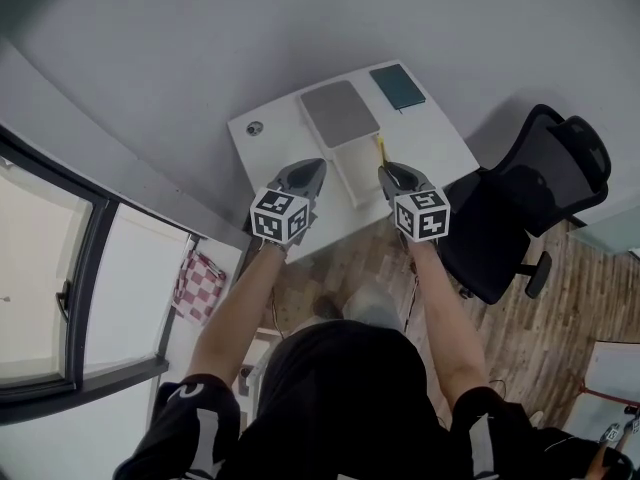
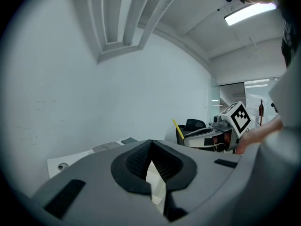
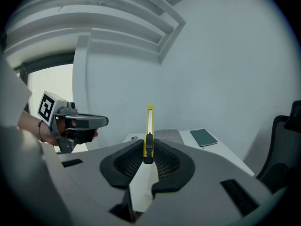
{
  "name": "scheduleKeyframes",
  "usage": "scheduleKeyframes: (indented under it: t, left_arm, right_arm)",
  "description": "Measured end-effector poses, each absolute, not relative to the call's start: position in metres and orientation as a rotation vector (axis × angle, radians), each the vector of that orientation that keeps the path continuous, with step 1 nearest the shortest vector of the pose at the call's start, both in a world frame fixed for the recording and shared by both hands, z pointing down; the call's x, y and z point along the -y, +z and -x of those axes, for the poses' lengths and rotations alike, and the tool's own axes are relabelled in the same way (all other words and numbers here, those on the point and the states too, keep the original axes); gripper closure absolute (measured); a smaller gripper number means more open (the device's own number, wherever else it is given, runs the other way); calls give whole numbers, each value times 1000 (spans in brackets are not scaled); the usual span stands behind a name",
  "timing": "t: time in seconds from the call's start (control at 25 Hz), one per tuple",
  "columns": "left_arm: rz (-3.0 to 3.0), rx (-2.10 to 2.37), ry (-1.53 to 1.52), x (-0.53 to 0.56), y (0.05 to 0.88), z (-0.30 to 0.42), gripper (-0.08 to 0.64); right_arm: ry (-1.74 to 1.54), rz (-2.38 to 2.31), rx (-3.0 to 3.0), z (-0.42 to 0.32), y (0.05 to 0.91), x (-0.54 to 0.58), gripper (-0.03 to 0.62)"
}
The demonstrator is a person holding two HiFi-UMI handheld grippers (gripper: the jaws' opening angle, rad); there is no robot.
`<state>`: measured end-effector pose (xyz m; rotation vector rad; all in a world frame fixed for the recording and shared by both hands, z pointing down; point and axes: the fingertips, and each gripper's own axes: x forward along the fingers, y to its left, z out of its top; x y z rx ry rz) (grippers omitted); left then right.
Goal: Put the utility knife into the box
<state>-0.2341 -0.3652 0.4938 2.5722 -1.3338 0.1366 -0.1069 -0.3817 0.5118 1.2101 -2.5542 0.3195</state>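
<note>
My right gripper [image 1: 388,175] is shut on the yellow utility knife [image 1: 381,152], which stands up between its jaws [image 3: 149,126] with the black slider at the pads. It hovers over the white table's [image 1: 440,138] front part, just right of the long white box [image 1: 356,171]. The left gripper [image 1: 308,176] is level with it on the box's left side, jaws closed with nothing between them. From the left gripper view the knife [image 2: 177,128] sticks up from the right gripper [image 2: 207,134]. Something white, perhaps the box, shows below both pairs of jaws.
A grey rectangular slab [image 1: 340,113] lies behind the box, a dark green notebook [image 1: 397,86] at the table's far right corner, and a small round fitting [image 1: 254,127] at its far left. A black office chair [image 1: 535,198] stands to the right, a window [image 1: 60,278] to the left.
</note>
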Motion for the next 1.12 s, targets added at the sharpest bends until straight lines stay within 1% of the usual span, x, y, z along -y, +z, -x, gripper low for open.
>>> scheduleKeyframes:
  t: [0.56,1.12]
  left_arm:
    - [-2571,1253,166,397,520,213,535]
    - [-2524,1209,215,451,559,216,534]
  right_arm:
    - [380,-1235,2502,94,539,411,512]
    - [490,-1214,2422,92,601,464,512]
